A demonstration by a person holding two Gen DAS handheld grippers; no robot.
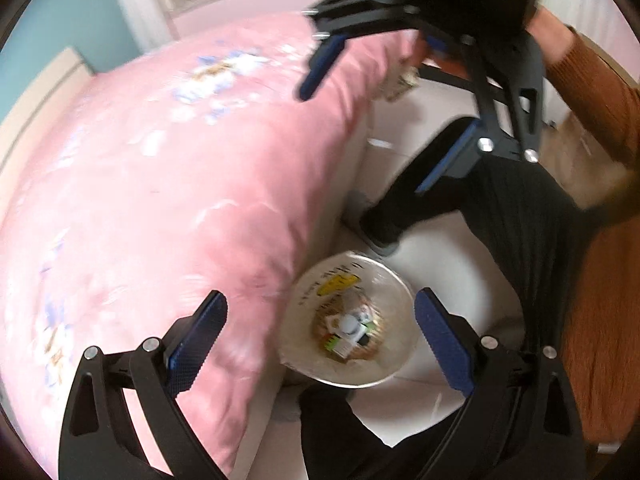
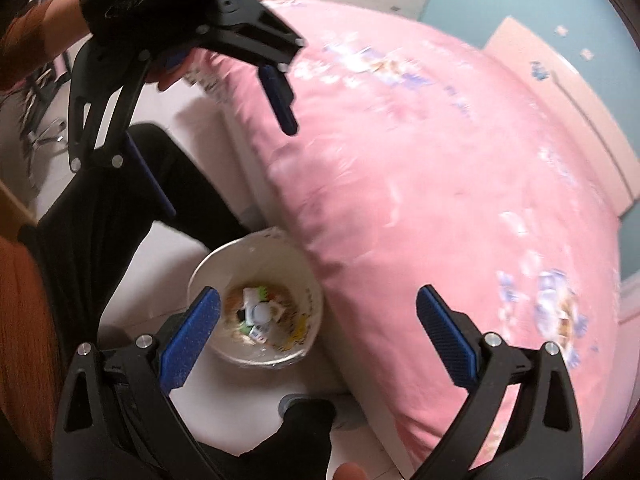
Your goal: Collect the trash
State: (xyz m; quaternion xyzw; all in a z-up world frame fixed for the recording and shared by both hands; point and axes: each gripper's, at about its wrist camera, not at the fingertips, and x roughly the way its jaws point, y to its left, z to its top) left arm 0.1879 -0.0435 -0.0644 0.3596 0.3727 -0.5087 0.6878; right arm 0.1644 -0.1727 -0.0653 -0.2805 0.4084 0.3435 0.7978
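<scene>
Trash point(image 1: 349, 330) fills round bin point(image 1: 394, 280) beside soft pink bedding point(image 1: 180, 184).

Soft, even daylight; motion blur smears the pink bedding point(image 1: 160, 184), and fisheye curvature darkens the edges.

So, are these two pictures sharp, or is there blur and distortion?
Left wrist view: fisheye curving, motion blur on the pink floral quilt and round white trash bin. Right wrist view: same curving, quilt and bin smeared.

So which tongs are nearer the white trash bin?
Left, slightly: the left tongs hang straight above the bin, framing it; the right tongs look equally high but offset toward the pink bed.
</scene>
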